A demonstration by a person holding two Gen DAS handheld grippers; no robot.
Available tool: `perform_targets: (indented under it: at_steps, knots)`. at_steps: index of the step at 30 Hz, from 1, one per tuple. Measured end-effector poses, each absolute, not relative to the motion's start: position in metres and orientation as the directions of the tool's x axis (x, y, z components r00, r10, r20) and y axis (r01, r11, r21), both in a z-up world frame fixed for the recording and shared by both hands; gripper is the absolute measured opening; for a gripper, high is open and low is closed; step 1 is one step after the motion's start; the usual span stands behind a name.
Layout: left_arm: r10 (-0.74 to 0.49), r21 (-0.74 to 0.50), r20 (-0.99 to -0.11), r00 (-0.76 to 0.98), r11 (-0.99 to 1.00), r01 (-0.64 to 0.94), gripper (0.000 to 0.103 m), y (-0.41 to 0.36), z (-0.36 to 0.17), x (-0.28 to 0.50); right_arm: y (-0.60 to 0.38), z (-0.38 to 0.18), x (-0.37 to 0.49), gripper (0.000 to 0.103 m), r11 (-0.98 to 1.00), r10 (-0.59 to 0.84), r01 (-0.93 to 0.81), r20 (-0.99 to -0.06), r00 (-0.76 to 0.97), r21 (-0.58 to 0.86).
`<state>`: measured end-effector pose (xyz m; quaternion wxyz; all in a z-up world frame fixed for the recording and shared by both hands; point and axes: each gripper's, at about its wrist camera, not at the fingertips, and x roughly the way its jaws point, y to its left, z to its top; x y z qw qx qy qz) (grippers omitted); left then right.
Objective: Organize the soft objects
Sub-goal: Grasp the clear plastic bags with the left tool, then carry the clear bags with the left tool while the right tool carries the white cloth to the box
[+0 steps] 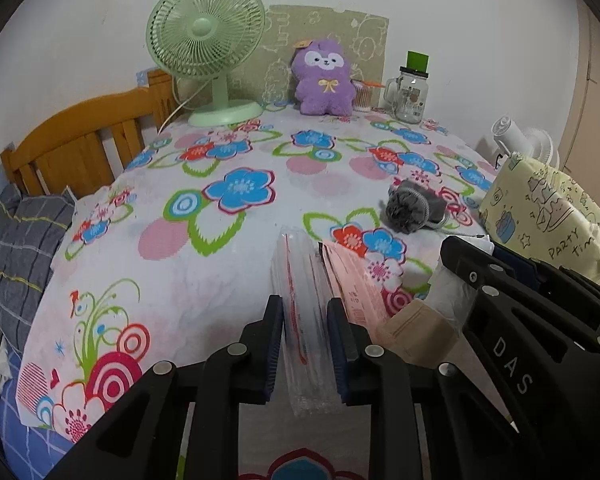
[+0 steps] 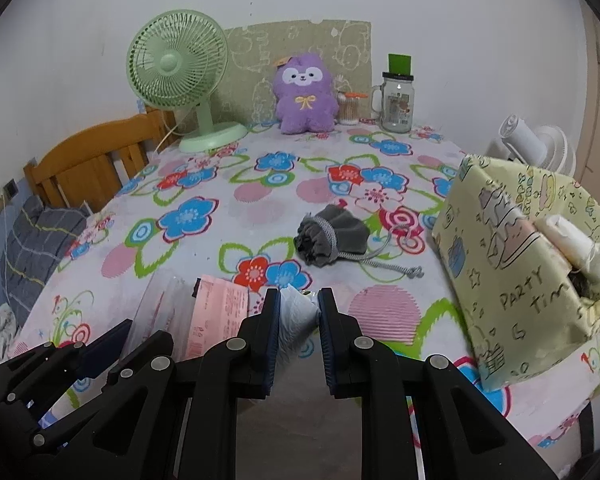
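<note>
My left gripper (image 1: 305, 312) is shut on a clear plastic bag (image 1: 300, 280) with a red strip, held over the near edge of the flowered table (image 1: 220, 248). A pink packet (image 1: 352, 280) lies just right of it. My right gripper (image 2: 299, 308) is shut on a white tissue (image 2: 296, 312), beside the same pink packet (image 2: 220, 308). A grey drawstring pouch (image 2: 332, 240) lies mid-table, ahead of the right gripper; it also shows in the left wrist view (image 1: 416, 206). A purple plush toy (image 1: 324, 78) sits at the far edge.
A yellow "Party Time" box (image 2: 528, 264) with a white roll (image 2: 576, 244) on top stands at the right. A green fan (image 1: 206, 48), a glass jar (image 1: 410, 94) and a cotton-swab cup (image 2: 350, 110) line the back. A wooden headboard (image 1: 80, 148) is left.
</note>
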<state>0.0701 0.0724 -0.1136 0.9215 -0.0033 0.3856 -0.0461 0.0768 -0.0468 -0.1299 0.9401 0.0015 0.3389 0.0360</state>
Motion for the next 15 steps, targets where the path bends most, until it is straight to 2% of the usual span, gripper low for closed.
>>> perform_targets:
  at_steps: [15]
  knots:
    - [-0.075,0.009,-0.667,0.741,0.994,0.109,0.02,0.05,-0.082,0.074,-0.065,-0.099,0.077,0.022,0.998,0.058,-0.045,-0.593,0.803,0.037]
